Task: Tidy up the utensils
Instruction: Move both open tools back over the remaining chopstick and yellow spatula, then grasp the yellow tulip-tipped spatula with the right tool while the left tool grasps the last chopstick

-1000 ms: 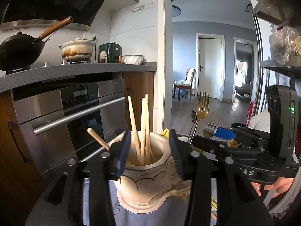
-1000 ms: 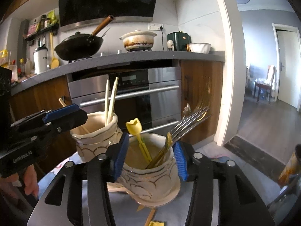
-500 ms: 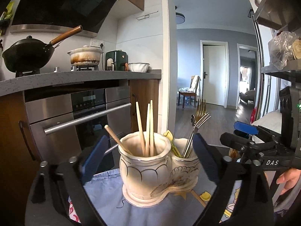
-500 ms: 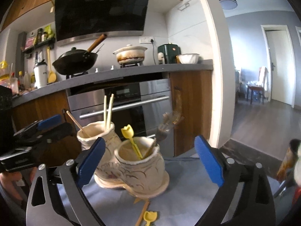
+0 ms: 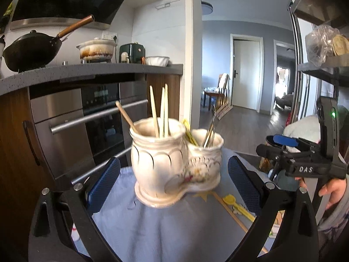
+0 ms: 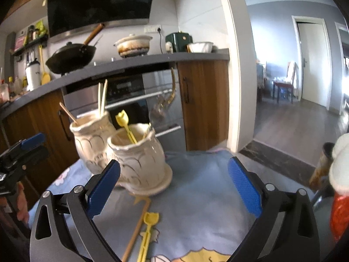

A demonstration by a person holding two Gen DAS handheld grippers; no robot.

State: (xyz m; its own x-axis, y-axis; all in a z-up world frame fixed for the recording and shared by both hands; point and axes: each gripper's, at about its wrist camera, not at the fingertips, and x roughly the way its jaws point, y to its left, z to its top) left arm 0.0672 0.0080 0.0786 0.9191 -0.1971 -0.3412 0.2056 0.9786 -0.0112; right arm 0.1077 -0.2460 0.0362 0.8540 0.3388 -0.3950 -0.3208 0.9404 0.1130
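A cream two-pot ceramic utensil holder (image 5: 165, 159) stands on a blue cloth (image 5: 152, 224). Its left pot holds wooden chopsticks (image 5: 161, 109); its right pot holds metal forks (image 5: 210, 131) and a yellow pick. My left gripper (image 5: 174, 183) is open, its pads apart on either side of the holder and just in front of it. In the right wrist view the holder (image 6: 130, 157) sits left of centre. My right gripper (image 6: 174, 185) is open and empty. A loose chopstick (image 6: 137, 227) and a yellow plastic pick (image 6: 148, 233) lie on the cloth in front of the holder.
An oven (image 5: 87, 126) and wooden cabinets stand behind the table, with a wok (image 5: 30, 50) and a pot (image 5: 96, 49) on the counter. A metal shelf rack (image 5: 322, 65) stands at the right. A doorway opens onto a hallway (image 6: 305, 118).
Both grippers opened wide, let go of the holder and drew back from it. The holder now stands free on the cloth.
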